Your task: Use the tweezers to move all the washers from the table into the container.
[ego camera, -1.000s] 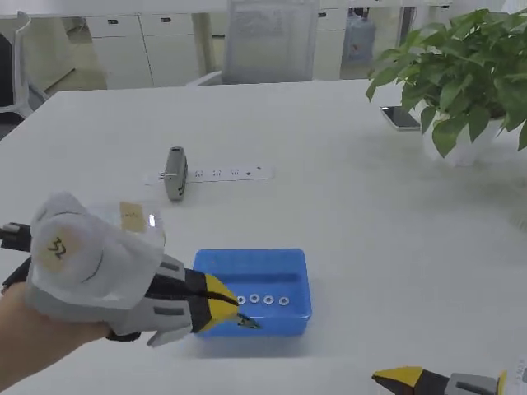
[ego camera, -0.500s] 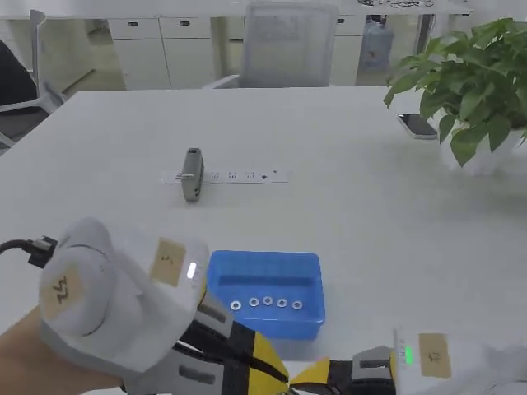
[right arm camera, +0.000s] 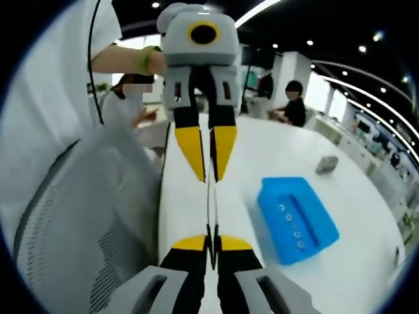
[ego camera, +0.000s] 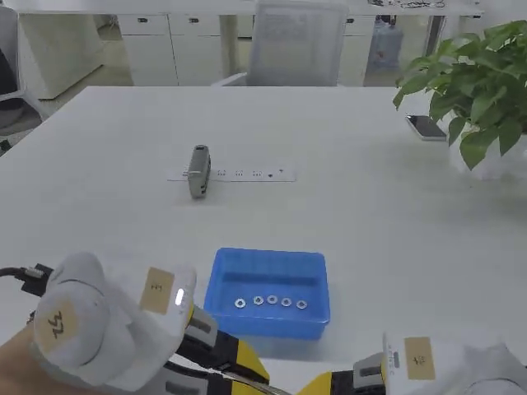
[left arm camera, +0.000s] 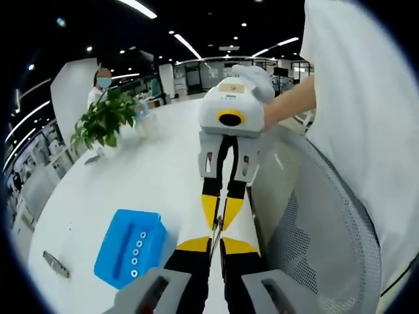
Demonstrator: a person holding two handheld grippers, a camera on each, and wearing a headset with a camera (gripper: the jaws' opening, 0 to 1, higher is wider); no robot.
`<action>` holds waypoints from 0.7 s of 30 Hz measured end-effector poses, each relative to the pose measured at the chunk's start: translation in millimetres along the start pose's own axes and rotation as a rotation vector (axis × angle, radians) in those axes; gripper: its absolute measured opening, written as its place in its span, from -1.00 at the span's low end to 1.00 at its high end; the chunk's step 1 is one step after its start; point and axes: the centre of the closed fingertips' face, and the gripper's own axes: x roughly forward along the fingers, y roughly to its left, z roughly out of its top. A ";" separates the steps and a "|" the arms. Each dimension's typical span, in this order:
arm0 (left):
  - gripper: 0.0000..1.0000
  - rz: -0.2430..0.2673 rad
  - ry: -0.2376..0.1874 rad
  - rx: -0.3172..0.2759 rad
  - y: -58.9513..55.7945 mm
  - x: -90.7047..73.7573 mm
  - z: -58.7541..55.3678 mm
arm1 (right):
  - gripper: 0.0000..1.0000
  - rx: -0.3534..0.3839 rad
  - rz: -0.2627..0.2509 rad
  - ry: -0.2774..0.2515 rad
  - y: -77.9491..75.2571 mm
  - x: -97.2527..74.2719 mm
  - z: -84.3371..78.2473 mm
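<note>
The blue container (ego camera: pixel 318 267) stands on the white table, with several washers (ego camera: pixel 270 302) in a row inside it. Both grippers are low at the near table edge, pointing at each other tip to tip. My left gripper (ego camera: pixel 251 377) comes in from the left and my right gripper (ego camera: pixel 317 385) from the right. The thin metal tweezers (right arm camera: pixel 210 209) span between the two pairs of yellow jaws. Both grippers look shut on the tweezers (left arm camera: pixel 215 230). The container (left arm camera: pixel 127 247) lies to the side of the jaws, apart from them, and appears in the right gripper view too (right arm camera: pixel 298 219).
A white power strip (ego camera: pixel 239 174) with a grey plug (ego camera: pixel 199 171) lies mid-table. A phone (ego camera: pixel 426 127) and a potted plant (ego camera: pixel 482 74) are at the far right. A grey chair (ego camera: pixel 296 41) stands behind the table, and a mesh chair (left arm camera: pixel 314 222) is close to me.
My left gripper has drawn back from the container's front edge toward me with the tweezers. The right gripper has come in from the right and now meets it tip to tip.
</note>
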 end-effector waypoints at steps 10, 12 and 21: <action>-0.73 0.195 -0.123 -0.237 11.2 -19.3 -14.0 | -0.97 -0.008 0.042 0.142 -16.7 26.8 -34.7; -0.72 0.237 -0.146 -0.264 11.4 -23.5 -16.4 | -0.97 -0.019 0.071 0.167 -16.2 34.6 -43.0; -0.40 0.490 -0.304 -0.458 13.5 -46.6 -34.3 | -0.97 -0.083 0.135 0.217 -11.0 48.9 -54.0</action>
